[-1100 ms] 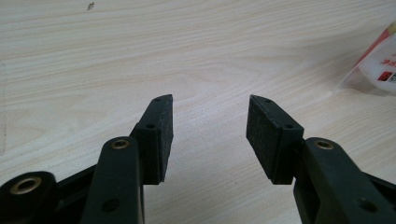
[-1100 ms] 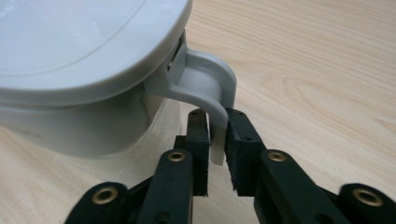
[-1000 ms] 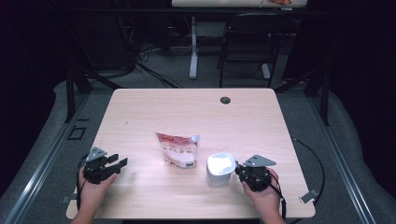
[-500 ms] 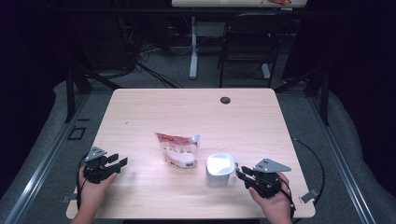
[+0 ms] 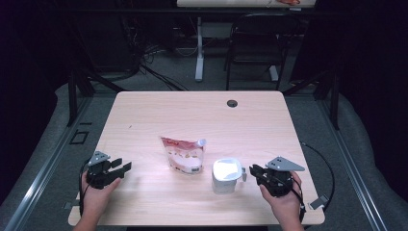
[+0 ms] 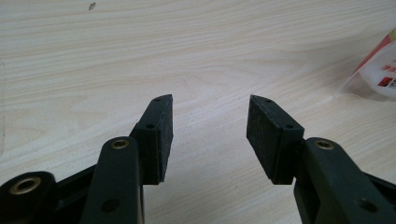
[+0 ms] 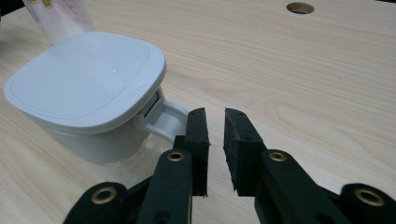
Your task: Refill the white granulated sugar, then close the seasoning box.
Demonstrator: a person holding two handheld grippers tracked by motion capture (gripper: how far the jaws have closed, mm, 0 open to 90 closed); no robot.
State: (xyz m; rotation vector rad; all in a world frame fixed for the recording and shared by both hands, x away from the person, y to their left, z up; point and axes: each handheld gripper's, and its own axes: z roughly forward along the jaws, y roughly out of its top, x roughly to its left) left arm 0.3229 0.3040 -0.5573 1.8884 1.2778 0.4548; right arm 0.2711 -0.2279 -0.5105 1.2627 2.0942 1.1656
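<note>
Blk two-jaw grippers [image 5: 249, 171], brass screws, grey triangular top plates, blk cables.

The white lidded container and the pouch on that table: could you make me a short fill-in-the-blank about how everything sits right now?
1. The white container stands on the wooden table with its lid ____.
2. The container's handle points toward the ____ gripper.
3. Between that gripper's jaws there is ____.
4. The spouted pouch lies between the container and the ____ gripper.

Missing words: on; right; nothing; left
</note>
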